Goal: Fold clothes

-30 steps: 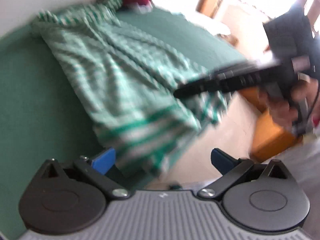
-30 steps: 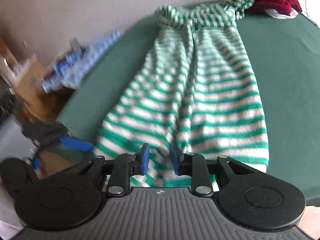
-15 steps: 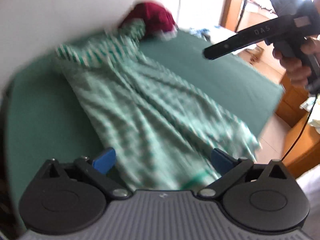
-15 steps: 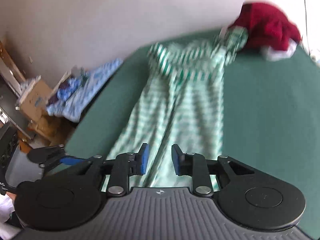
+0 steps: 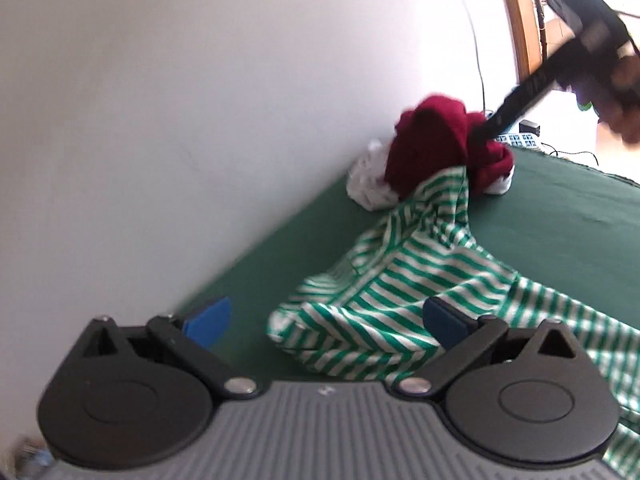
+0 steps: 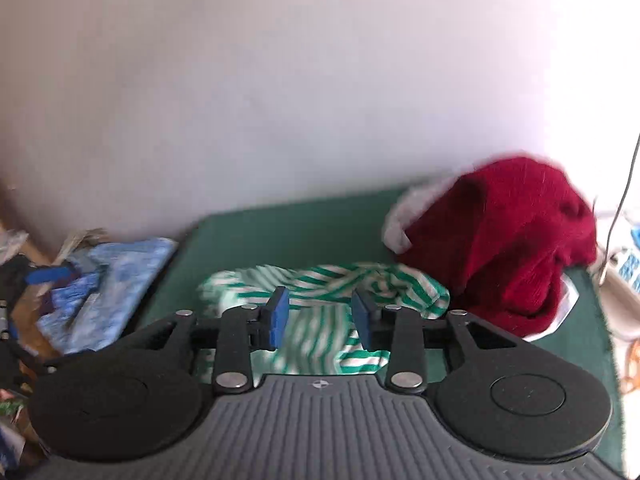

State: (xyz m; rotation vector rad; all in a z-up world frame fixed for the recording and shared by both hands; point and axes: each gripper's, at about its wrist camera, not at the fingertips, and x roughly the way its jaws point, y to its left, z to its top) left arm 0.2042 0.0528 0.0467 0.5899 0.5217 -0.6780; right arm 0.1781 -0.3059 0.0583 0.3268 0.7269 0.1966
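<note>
Left tongs (image 5: 326, 322) gape wide, empty, just short of the striped garment's (image 5: 400, 280) bunched end on the green table (image 5: 560, 200). Right tongs (image 6: 319, 316) part-open, empty, above it. Red garment (image 6: 500, 240) touches its far-right end.

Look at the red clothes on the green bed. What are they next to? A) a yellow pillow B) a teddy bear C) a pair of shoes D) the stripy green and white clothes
D: the red clothes sit bunched by the wall, and the stripy green and white clothes reach right up to them on the green bed.
</note>
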